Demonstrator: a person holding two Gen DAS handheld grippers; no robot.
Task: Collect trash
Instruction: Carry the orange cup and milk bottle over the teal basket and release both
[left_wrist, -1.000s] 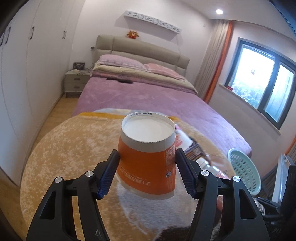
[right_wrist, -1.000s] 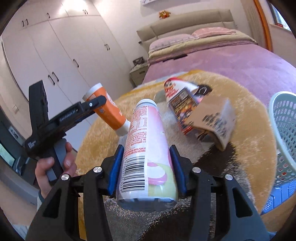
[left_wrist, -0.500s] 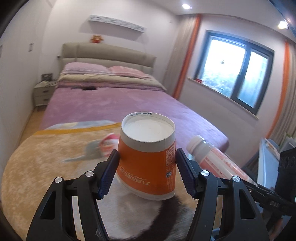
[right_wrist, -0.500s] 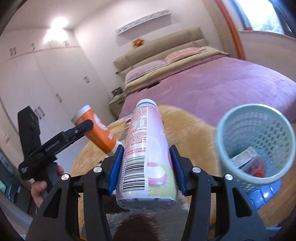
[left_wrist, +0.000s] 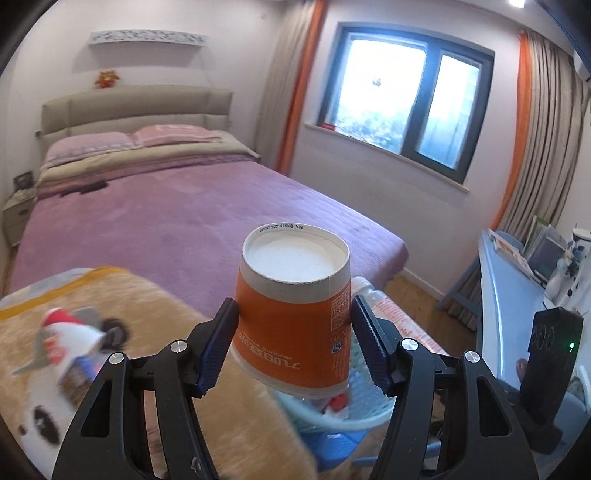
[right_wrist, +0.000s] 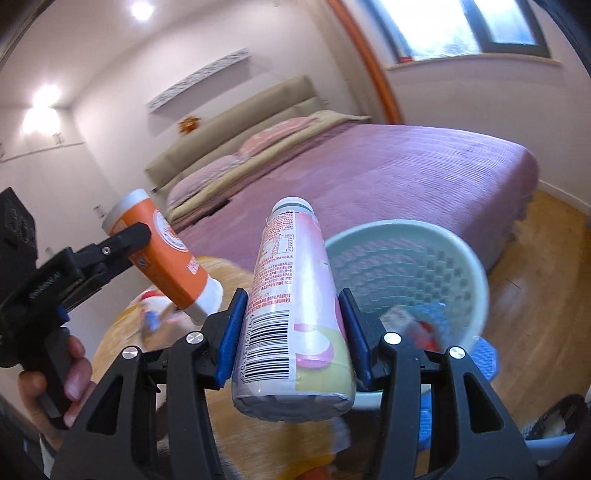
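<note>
Left wrist view: the left gripper (left_wrist: 293, 341) has its jaws part open and clamped on an orange paper cup (left_wrist: 293, 325), which sits upside down between the 2 blue pads with its white base facing up and away. Below and just behind the cup is the pale green basket (left_wrist: 354, 417), with some trash visible inside it. Past the right pad, the pink bottle (left_wrist: 391, 314) pokes in, cap first. To the left, a crumpled snack wrapper (left_wrist: 70, 347) lies on the tan plush blanket (left_wrist: 155, 317), blurred. Beyond is a bed with a purple cover (left_wrist: 177, 221).

In the right wrist view, the right gripper (right_wrist: 291, 332) has its jaws part open and closed on the pink bottle (right_wrist: 291, 295), gripped near its bottom end, cap pointing away and slightly up. The basket (right_wrist: 461, 254) stands just behind and to the right of the bottle, on the wooden floor (right_wrist: 546, 258) beside the foot of the bed (right_wrist: 388, 170); a few scraps lie at its bottom. On the left, a hand (right_wrist: 70, 384) grasps the handle of the left gripper (right_wrist: 133, 243), whose cup (right_wrist: 166, 254) tilts with its mouth down toward the blanket (right_wrist: 221, 269).
</note>
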